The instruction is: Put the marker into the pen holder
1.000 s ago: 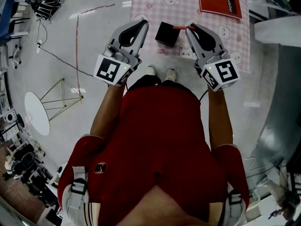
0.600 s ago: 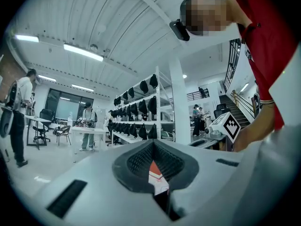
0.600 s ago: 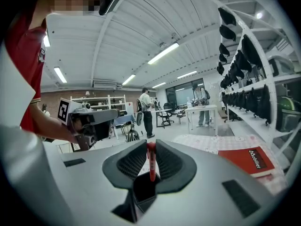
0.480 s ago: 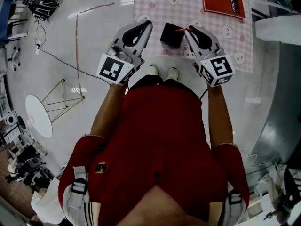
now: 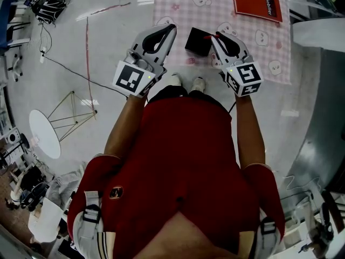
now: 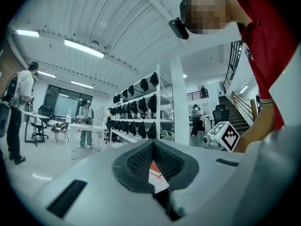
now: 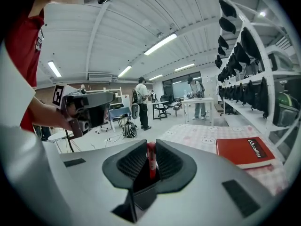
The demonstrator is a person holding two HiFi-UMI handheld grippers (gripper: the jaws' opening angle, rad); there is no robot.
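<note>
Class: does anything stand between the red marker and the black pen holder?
Nothing visible does. The marker, gripped by the right tool, reaches the pen holder's edge; the left tool hangs off to its other side.
</note>
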